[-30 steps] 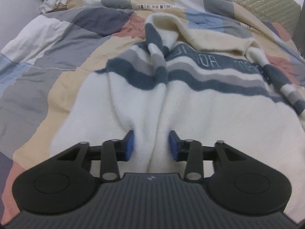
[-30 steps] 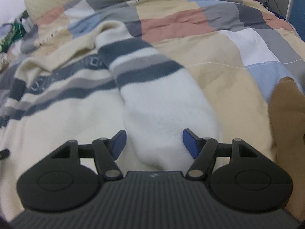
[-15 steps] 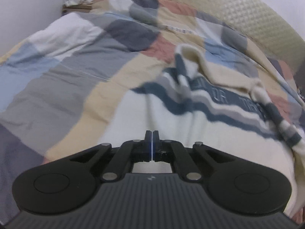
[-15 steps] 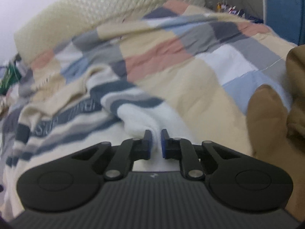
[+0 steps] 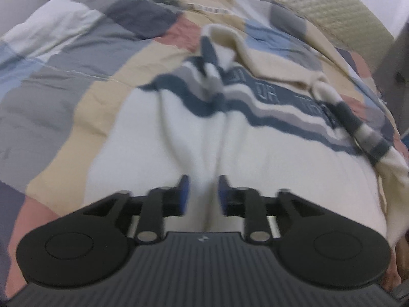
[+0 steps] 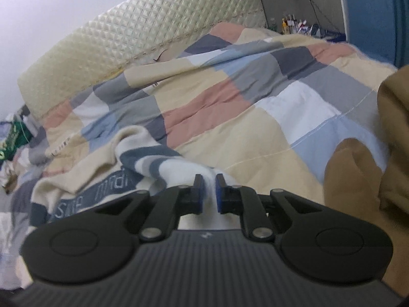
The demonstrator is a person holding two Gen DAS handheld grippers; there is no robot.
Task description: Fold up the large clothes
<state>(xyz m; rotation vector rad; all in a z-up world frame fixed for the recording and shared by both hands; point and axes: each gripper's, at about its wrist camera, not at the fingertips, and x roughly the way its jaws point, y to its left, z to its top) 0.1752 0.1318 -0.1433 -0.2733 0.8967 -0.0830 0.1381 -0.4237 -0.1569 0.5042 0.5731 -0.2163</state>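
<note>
Both grippers have lifted: right gripper [image 6: 210, 192] pinches the soft, limp white fleece striped sweater's [image 5: 268, 153] hem, left gripper [image 5: 202, 194] has just reopened partway around a fold.

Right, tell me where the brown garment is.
In the right wrist view the brown garment lies at the far right edge on the patchwork quilt, right of the striped sweater.
</note>
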